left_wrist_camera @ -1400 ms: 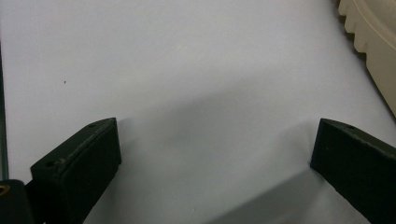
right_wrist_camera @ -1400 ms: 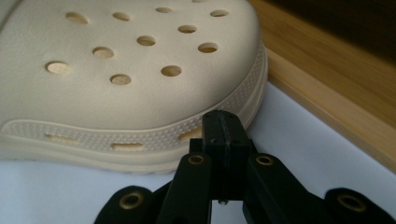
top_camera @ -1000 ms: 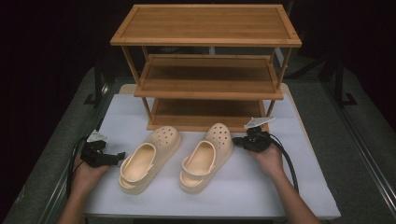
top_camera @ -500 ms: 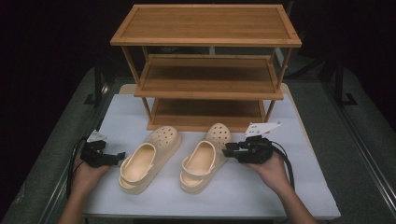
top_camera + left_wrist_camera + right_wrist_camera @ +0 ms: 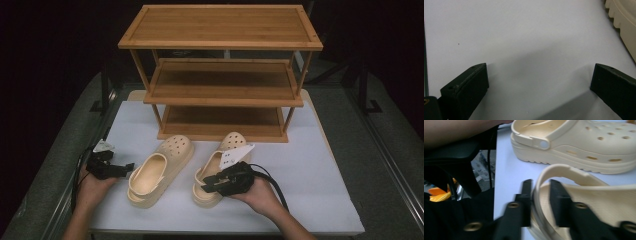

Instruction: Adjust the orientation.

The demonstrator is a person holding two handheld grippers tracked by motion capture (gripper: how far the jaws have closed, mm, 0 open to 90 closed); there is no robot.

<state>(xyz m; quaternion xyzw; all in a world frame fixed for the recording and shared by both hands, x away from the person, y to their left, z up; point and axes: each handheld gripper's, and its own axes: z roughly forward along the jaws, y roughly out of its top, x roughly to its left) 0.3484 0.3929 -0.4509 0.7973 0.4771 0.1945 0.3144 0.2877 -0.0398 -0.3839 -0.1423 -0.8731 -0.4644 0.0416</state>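
Two cream clogs lie side by side on the white tabletop (image 5: 310, 165), toes toward the rack: the left clog (image 5: 160, 170) and the right clog (image 5: 231, 142). My right gripper (image 5: 206, 184) lies low over the right clog's heel end. In the right gripper view its jaws (image 5: 541, 187) have just been closing and now pinch the heel-side rim of the right clog (image 5: 599, 200), with the left clog (image 5: 586, 145) beyond. My left gripper (image 5: 127, 167) rests on the table left of the left clog, open (image 5: 537, 87), nothing between its jaws.
A three-tier bamboo shoe rack (image 5: 220, 27) stands at the back of the table, its shelves bare. The left clog's ridged sole (image 5: 624, 22) edges into the left gripper view. A dark floor surrounds the table.
My right gripper moved from beside the right clog's toe toward me and left to its heel, and its jaws now hold the rim. The left gripper stayed put.
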